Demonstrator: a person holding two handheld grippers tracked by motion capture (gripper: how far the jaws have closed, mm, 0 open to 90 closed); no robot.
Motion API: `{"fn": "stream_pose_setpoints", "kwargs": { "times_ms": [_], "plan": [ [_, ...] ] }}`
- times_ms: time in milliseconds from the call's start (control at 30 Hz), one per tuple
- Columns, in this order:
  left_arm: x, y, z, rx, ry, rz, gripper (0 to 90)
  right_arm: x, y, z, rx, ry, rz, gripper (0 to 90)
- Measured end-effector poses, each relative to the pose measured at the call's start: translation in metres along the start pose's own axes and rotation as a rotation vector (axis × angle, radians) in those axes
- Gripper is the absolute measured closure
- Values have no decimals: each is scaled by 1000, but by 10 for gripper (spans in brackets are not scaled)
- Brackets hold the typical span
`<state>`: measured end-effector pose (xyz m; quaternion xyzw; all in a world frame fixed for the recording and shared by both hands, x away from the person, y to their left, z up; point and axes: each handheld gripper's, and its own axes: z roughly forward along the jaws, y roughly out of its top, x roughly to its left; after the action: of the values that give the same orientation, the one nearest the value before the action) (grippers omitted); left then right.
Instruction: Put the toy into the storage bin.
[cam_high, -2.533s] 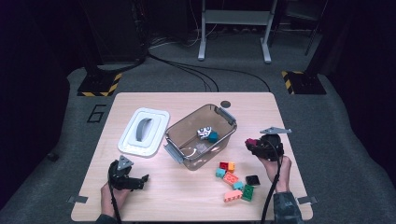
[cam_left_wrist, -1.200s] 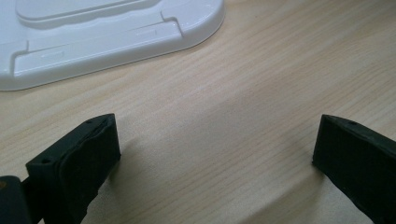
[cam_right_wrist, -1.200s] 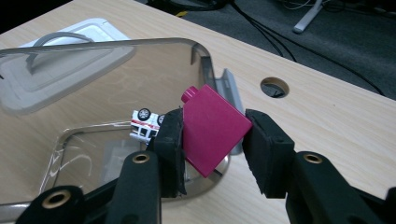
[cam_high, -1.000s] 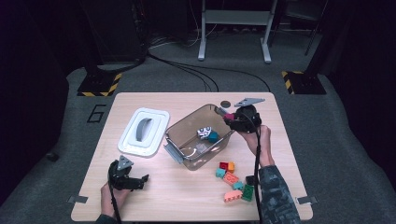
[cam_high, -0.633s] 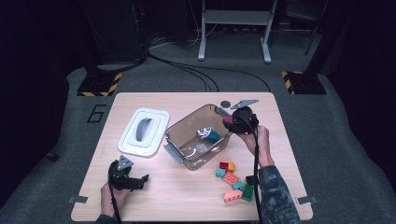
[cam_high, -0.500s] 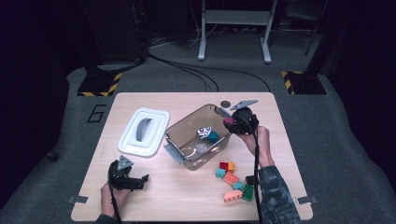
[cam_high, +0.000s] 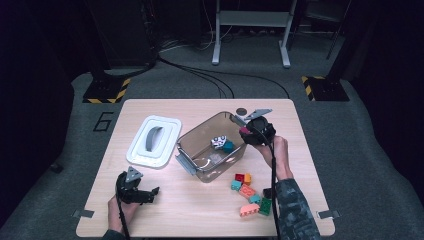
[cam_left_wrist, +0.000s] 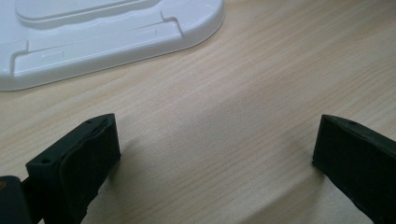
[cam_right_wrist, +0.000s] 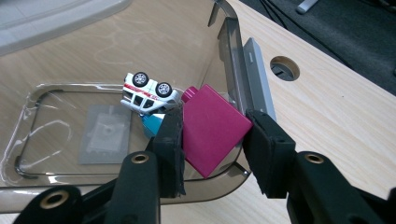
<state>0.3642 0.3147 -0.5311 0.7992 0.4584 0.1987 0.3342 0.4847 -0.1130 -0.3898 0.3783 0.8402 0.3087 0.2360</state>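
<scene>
My right gripper (cam_high: 248, 131) hangs over the right end of the clear plastic bin (cam_high: 197, 129), shut on a magenta brick (cam_right_wrist: 212, 128) held tilted just above the bin's rim (cam_right_wrist: 233, 56). Inside the bin lie a white toy car (cam_right_wrist: 147, 93) with its wheels up and a teal brick (cam_right_wrist: 152, 123). My left gripper (cam_high: 150, 194) rests near the table's front left corner. Its jaws (cam_left_wrist: 217, 126) stand wide open over bare wood, with nothing between them.
The bin's white lid (cam_high: 154, 140) lies flat to the left of the bin, just beyond my left gripper. Several loose coloured bricks (cam_high: 247, 192) sit at the front right. A round cable hole (cam_high: 241, 111) is in the tabletop behind the bin.
My right gripper has carried the magenta brick from beside the brick pile up and left to the bin's right end, and has barely shifted in the last second. The left gripper has stayed put.
</scene>
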Motion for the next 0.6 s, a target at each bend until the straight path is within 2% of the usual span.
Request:
{"fn": "stream_pose_setpoints", "kwargs": {
  "times_ms": [67,133,233,267,367,433,600],
  "plan": [
    [0,0,0,-1,1,-1,5,1,0,0,16,-22,4,534],
    [0,0,0,-1,0,0,5,2,0,0,16,-24,14,511],
    [0,0,0,-1,1,-1,5,1,-1,-1,15,-35,34,416],
    [0,0,0,-1,1,-1,5,1,-2,-4,-2,-28,56,363],
    [0,0,0,-1,1,-1,5,0,-4,-9,-30,-22,79,316],
    [0,0,0,-1,1,-1,5,-1,-8,-18,-64,-10,114,257],
    [0,0,0,-1,1,-1,5,-5,-19,-32,-95,13,136,201]
  ]
}}
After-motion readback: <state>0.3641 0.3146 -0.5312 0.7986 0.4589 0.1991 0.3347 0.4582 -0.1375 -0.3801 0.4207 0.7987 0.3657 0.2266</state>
